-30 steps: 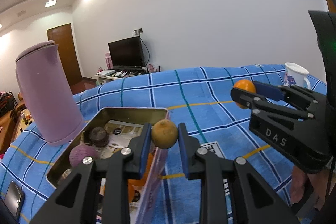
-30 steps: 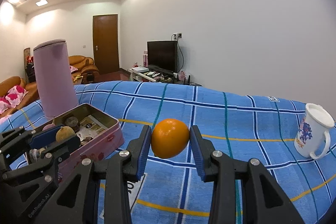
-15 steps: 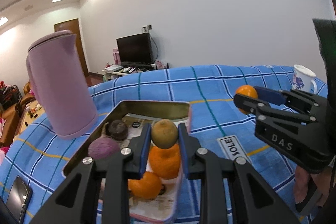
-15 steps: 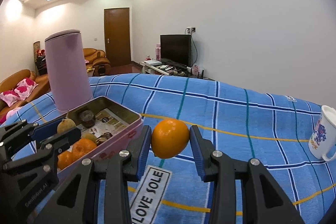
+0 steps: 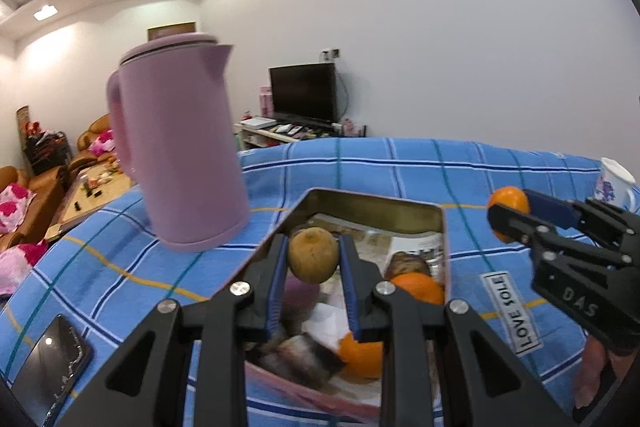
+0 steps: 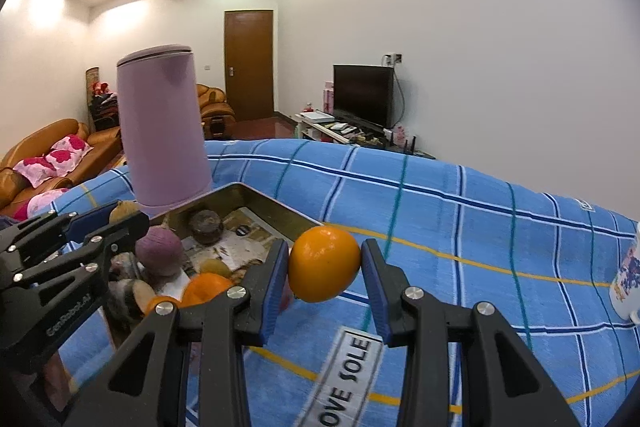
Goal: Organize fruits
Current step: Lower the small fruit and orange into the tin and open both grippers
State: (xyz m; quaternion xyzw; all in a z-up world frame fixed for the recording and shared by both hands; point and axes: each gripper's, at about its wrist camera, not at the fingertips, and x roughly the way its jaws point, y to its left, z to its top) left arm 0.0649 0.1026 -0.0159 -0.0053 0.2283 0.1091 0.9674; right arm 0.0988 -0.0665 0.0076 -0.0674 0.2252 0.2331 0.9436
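Blue plaid cloth [image 6: 460,211] with white, teal and yellow lines; lilac jug [image 5: 180,147]; gold-lined tin [image 5: 372,205]; bright orange fruit [image 6: 324,264]; yellow-brown fruit [image 5: 313,254]; white floral-print mug [image 6: 626,281].

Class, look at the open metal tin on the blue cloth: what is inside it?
Inside the tin lie oranges, a purple fruit, a dark brown fruit and printed paper. The left gripper covers its near part.

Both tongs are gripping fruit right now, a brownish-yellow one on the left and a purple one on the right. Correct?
Not quite. The right tongs grip an orange, not a purple fruit, as the right wrist view shows. The left tongs do grip the brownish-yellow fruit.
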